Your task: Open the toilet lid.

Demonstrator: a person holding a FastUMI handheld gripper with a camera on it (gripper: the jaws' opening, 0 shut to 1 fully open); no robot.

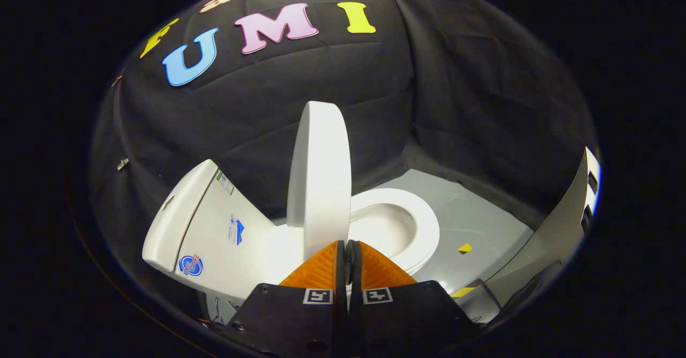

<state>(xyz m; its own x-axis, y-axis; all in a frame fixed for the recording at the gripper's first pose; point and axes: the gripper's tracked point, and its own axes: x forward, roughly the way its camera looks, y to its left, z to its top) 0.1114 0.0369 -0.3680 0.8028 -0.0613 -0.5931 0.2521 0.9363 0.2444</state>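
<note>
The toilet (257, 240) is a glossy white ceramic unit on a pale grey floor (471, 224), seen side-on against the booth's black cloth wall (455, 106). Taking the toilet as the landmark: its cistern (187, 224) is at the rear, leaning in the fisheye view, with a flat lid on top and three small stickers on its flank, one round and blue near the bottom, one blue and white in the middle, and one small green-edged one near the top. The toilet lid (320, 176) is raised, standing nearly upright from the hinge between cistern and bowl; it is a smooth white oval, edge-on to the camera, with a rounded rim and no marks on it. On the far side of the lid from the cistern, the seat ring (423, 224) lies flat and the bowl hollow inside it is exposed.

The gripper (347, 251) sits just in front of the lid's lower edge, fingers closed together with only a thin slit between them and nothing held. Whether the tips touch the lid cannot be told. Small yellow-and-black markers (464, 248) lie on the floor beyond the bowl.
</note>
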